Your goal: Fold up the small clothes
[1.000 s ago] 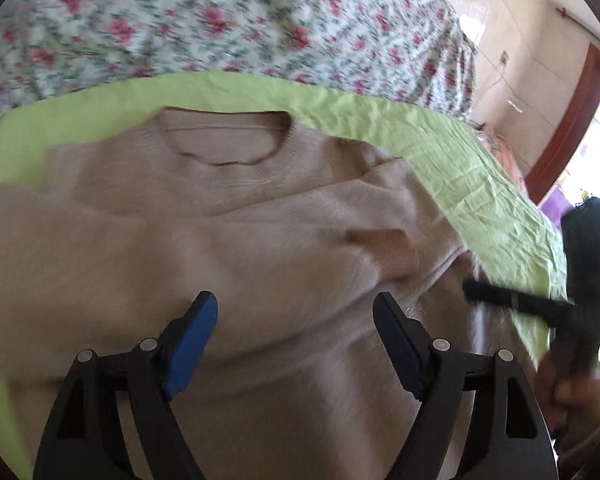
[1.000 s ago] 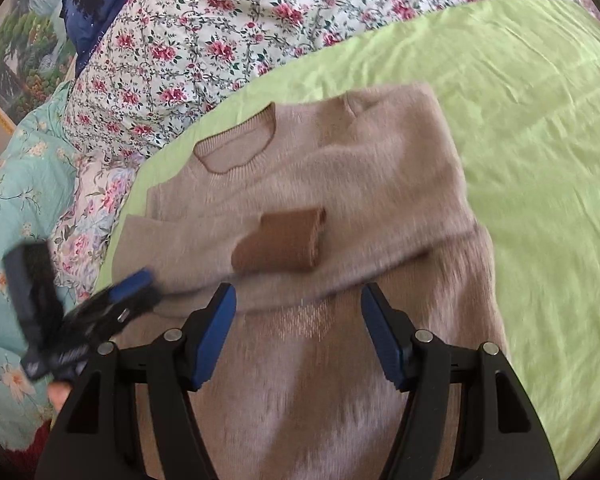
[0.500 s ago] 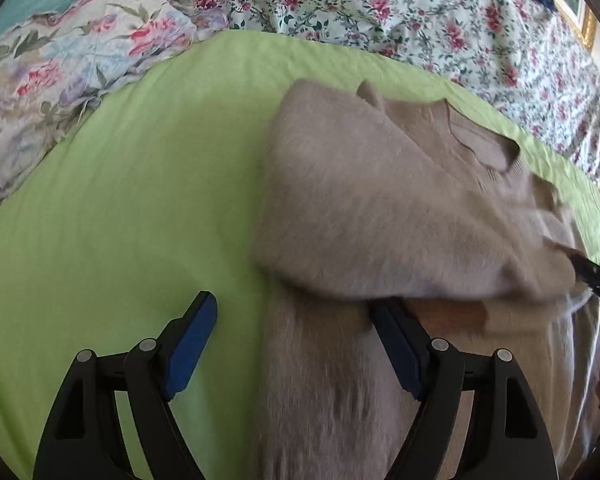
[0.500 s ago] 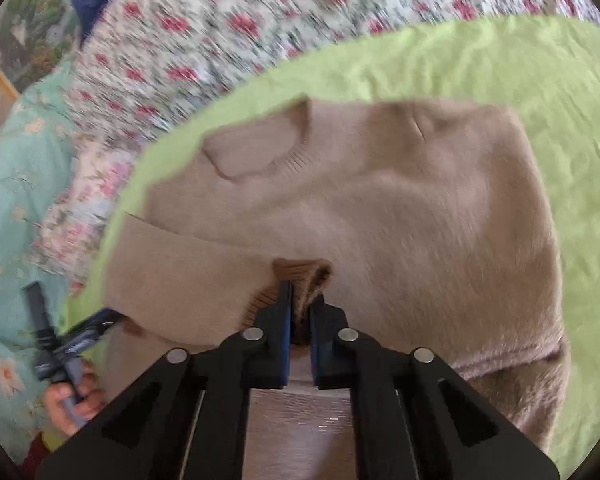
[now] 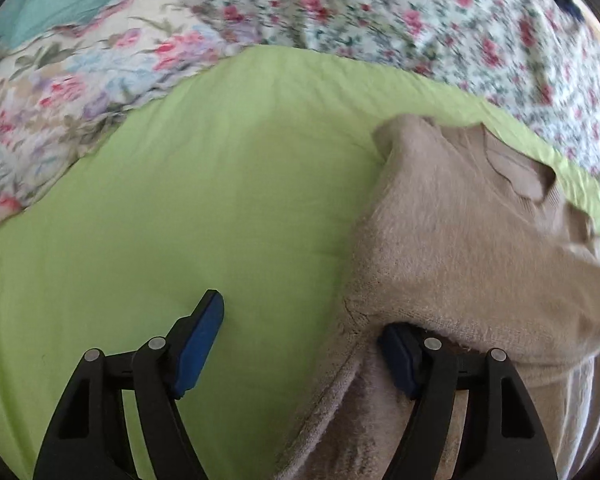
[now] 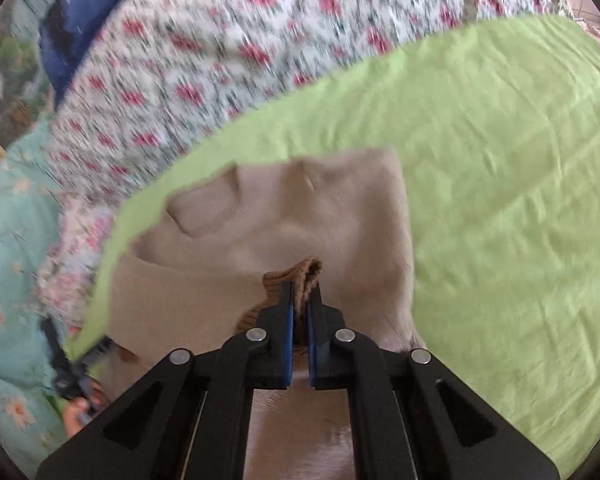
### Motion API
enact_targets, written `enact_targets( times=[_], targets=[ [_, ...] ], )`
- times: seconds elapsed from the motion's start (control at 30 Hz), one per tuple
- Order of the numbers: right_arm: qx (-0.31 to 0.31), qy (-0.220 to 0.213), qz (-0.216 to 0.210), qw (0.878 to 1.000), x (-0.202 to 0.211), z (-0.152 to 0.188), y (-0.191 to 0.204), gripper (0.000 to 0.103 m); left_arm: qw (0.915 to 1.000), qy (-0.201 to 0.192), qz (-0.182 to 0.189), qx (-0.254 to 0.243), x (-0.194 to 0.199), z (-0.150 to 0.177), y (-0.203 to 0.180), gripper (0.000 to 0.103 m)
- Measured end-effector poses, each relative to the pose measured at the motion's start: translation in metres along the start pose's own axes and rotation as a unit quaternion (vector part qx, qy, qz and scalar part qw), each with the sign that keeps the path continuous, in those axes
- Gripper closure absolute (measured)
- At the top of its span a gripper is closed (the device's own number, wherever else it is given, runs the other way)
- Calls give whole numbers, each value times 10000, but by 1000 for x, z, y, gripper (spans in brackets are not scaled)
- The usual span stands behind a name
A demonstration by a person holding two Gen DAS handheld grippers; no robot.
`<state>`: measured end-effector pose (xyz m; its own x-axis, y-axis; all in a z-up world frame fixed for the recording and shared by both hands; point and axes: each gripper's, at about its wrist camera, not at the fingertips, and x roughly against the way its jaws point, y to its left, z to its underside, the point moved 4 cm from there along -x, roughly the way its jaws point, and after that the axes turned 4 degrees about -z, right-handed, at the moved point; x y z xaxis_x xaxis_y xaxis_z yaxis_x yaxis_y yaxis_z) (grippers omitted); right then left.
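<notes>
A beige knitted sweater (image 6: 332, 220) lies on a light green sheet (image 6: 500, 160) spread over a bed, its round neckline toward the floral quilt (image 6: 220, 60) at the far side, and one sleeve folded across the chest. In the right wrist view, the right gripper (image 6: 299, 300) is clamped on the darker ribbed cuff (image 6: 296, 276) of that folded sleeve: the two blue pads stand almost together with the knit pinched between them and a tuft of cuff sticking up above the tips. In the left wrist view, the left gripper (image 5: 304, 344) sits at the sweater's side edge with its jaws closing but still wide apart; one blue-padded finger (image 5: 200, 340) rests over bare green sheet, while the other finger (image 5: 400, 360) is tucked under the folded sleeve layer, so the sweater's edge lies between the jaws without either pad pressing on it. Past the green sheet, a second flowered cloth (image 5: 60, 100) in paler colours lies at the left. At the lower left of the right wrist view, a hand (image 6: 80, 412) shows in part, blurred, around the dark handle of the other tool.
</notes>
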<state>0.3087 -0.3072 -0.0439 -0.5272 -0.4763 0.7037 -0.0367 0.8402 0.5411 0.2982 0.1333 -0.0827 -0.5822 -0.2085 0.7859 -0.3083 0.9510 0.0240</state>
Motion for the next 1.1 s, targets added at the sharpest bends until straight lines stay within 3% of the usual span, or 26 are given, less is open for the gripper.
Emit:
enact_targets(
  times=[0.07,0.13,0.2,0.23,0.27,0.3,0.33,0.43,0.6,0.73,0.83,0.87,0.93,1.0,1.07,1.1],
  targets=[
    [43,166,312,9994,-10,7,-3,95,9997,-103,-148,182,4,1,7,31],
    [70,165,702,9974,-9,9,-2,86,9993,-66,-76,369,4,4,15,31],
    [269,-184,1067,9938,9,4,10,62,9989,58,27,461,1,10,20,31],
    [418,-411,1089,9923,17,1,22,53,9989,62,46,472,0,12,21,31],
    [614,-574,974,9917,23,-2,37,36,9988,46,71,479,1,13,21,31],
    [830,-614,704,9922,23,-4,55,25,9988,19,98,488,3,14,22,31],
    [973,-525,362,9932,18,-6,71,22,9986,-1,122,505,3,15,22,31],
    [1293,-12,-621,9897,-20,-10,129,20,9981,-29,178,591,3,18,24,31],
    [1682,717,-1818,9662,-111,-29,219,20,9976,-124,239,641,6,21,25,30],
    [1945,1483,-1821,9524,-186,-37,263,20,9961,-158,428,758,5,22,28,30],
    [1975,2402,-1965,9299,-242,-27,284,19,9947,-249,559,825,6,24,30,30],
    [1887,2819,-2336,9112,-256,-17,295,19,9941,-268,607,855,7,24,30,30],
    [1768,3239,-2897,8831,-270,-6,315,17,9922,-341,745,940,7,25,33,30],
    [1721,3087,-3015,8855,-281,-5,329,13,9910,-392,807,994,8,26,34,30],
    [1270,2894,-3570,8790,-287,-12,338,13,9903,-435,845,1018,7,26,34,30],
    [1054,2724,-3634,8847,-292,-18,339,13,9903,-429,845,1015,6,26,33,30]
  ],
)
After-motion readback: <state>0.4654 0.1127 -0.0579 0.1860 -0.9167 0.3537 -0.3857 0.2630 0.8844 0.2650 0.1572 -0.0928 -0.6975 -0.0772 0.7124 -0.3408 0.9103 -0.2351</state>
